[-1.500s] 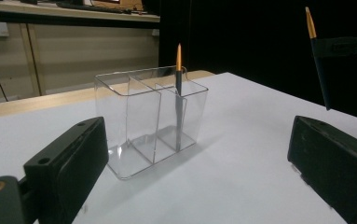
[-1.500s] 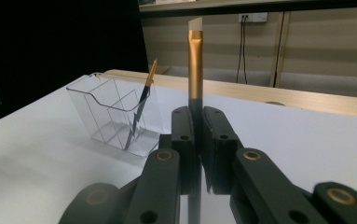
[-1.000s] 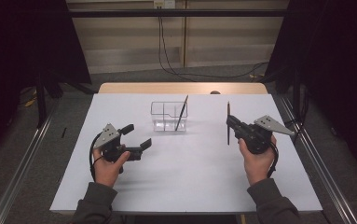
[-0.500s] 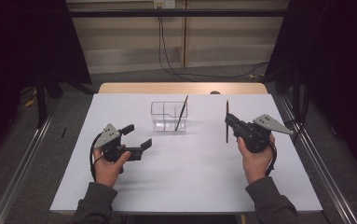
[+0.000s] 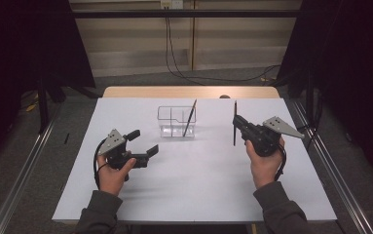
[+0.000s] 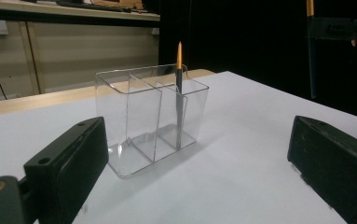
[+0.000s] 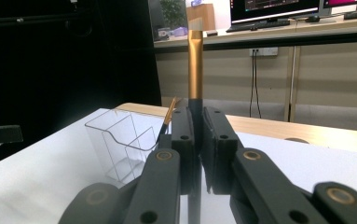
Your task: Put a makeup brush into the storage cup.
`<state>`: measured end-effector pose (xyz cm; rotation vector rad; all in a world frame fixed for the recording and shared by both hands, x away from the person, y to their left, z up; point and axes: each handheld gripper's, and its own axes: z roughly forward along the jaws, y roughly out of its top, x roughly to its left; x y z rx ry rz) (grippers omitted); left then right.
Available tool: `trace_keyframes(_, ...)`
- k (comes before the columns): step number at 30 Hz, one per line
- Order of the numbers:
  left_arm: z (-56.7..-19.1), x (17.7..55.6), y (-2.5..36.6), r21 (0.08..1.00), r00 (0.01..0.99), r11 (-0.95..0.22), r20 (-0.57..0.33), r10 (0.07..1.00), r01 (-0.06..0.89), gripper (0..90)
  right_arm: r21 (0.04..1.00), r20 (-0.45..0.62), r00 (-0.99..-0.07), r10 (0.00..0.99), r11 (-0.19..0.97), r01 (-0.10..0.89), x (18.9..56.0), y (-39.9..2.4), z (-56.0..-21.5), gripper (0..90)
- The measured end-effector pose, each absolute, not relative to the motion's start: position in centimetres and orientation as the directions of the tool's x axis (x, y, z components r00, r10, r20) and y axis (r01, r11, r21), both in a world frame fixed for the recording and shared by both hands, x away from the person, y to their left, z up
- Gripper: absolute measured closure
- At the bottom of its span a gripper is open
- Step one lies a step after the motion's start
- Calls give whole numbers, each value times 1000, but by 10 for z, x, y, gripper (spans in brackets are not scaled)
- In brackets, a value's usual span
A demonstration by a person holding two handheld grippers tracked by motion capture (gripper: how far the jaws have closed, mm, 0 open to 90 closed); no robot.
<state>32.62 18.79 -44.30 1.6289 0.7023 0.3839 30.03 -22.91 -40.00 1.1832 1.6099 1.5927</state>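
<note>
Gripping upright brush (image 5: 234, 123): right gripper (image 5: 237, 123) clenched | left gripper (image 5: 144, 142) released, empty

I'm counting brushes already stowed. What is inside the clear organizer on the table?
The clear organizer holds one brush, standing tilted in an end compartment, gold tip up. The other compartments look empty through the walls. Nothing is hidden.

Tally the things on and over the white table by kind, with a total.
Brushes with gold ferrules: 2, one standing in the organizer, one upright in the right tongs
Clear divided organizer: 1
Hand-held tongs: 2, left tongs and right tongs
Total: 5
</note>
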Motion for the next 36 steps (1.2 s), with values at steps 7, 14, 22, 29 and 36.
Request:
trace_keyframes(7,-443,325,189,973,747,-49,-140,650,225,49,975,189,-448,874,-112,192,305,-224,-402,844)
trace_keyframes(14,-443,326,189,974,753,-57,-132,645,220,49,975,191,-451,872,-117,188,311,-222,-402,844)
trace_keyframes(22,-444,326,189,972,751,-47,-146,644,230,49,975,198,-449,872,-127,183,316,-220,-401,844)
trace_keyframes(29,-446,326,188,971,751,-44,-153,643,235,49,973,211,-453,866,-144,178,320,-219,-403,844)
trace_keyframes(36,-446,327,188,971,754,-53,-147,640,235,49,973,212,-459,863,-146,177,324,-217,-403,844)
